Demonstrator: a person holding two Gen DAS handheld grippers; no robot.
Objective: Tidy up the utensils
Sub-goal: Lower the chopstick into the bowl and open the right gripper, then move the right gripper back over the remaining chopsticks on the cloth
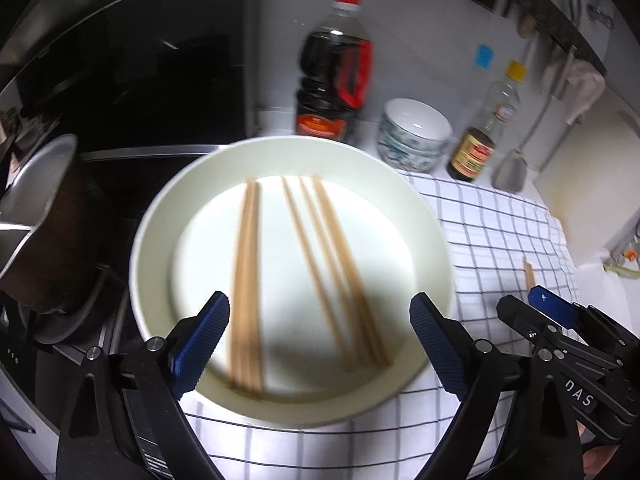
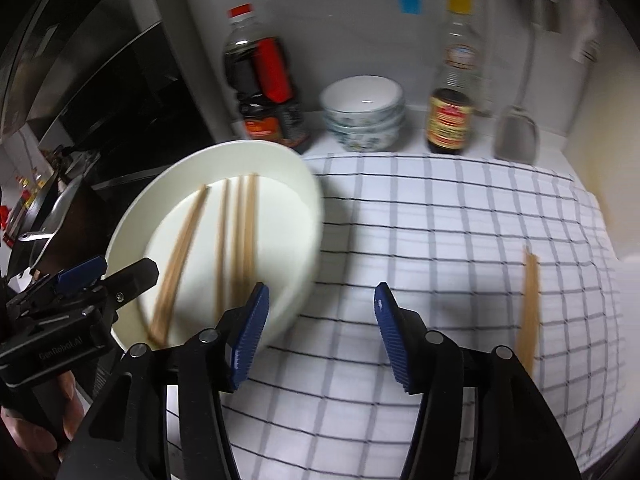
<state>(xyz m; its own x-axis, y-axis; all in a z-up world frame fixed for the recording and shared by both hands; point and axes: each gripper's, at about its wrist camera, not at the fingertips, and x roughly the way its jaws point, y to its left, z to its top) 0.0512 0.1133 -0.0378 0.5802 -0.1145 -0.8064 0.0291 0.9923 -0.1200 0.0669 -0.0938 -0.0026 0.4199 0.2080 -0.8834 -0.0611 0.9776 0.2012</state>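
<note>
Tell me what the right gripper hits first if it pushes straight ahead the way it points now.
Most likely the checked cloth: the open right gripper aims at bare cloth, between the white plate and the loose chopsticks. Depth is uncertain.

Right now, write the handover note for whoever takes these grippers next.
Left hand-held gripper: open, empty, above the white plate.
Right hand-held gripper: open, empty, over the checked cloth.
Done: several wooden chopsticks lie in the plate, in two loose groups.
Left: stray chopsticks lie on the cloth to the right; blur hides the count. Probably move them into the plate.
Bottles, stacked bowls at the back wall: untouched.
</note>
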